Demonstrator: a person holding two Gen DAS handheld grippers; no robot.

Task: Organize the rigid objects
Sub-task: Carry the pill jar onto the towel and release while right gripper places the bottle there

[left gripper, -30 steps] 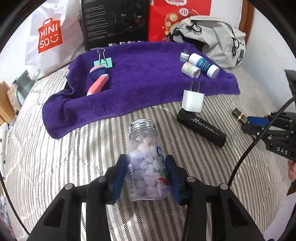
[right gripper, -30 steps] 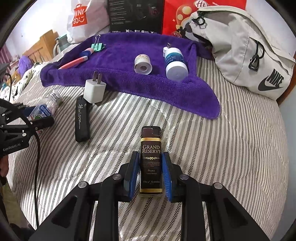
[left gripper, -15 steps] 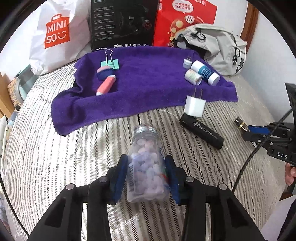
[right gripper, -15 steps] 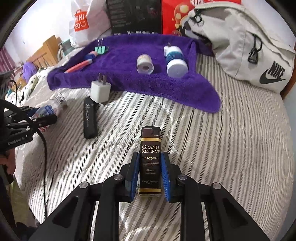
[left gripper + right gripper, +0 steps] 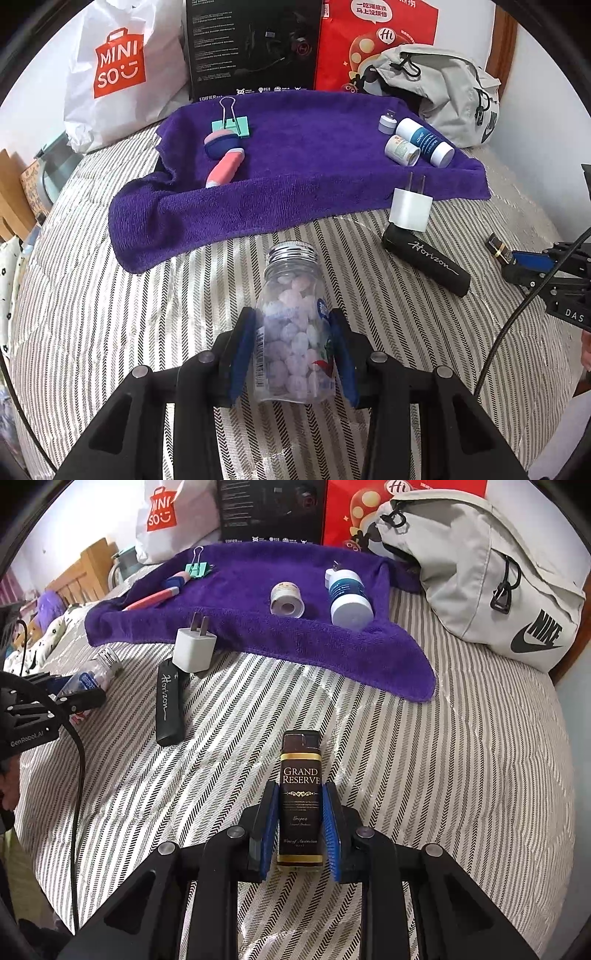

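Clear ribbed-cap jar (image 5: 293,325); flat dark bottle (image 5: 300,805)

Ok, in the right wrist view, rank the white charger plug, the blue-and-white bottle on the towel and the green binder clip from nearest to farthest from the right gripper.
From the right gripper, which is clamped on the Grand Reserve box:
1. White charger plug, ahead to the left, at the purple towel's near edge.
2. Blue-and-white bottle, ahead, lying on the towel.
3. Green binder clip, far left, near the towel's back edge.

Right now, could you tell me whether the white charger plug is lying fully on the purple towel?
No, the white charger plug sits at the edge of the purple towel, propped on the black Horizon case, mostly over the striped bedding.
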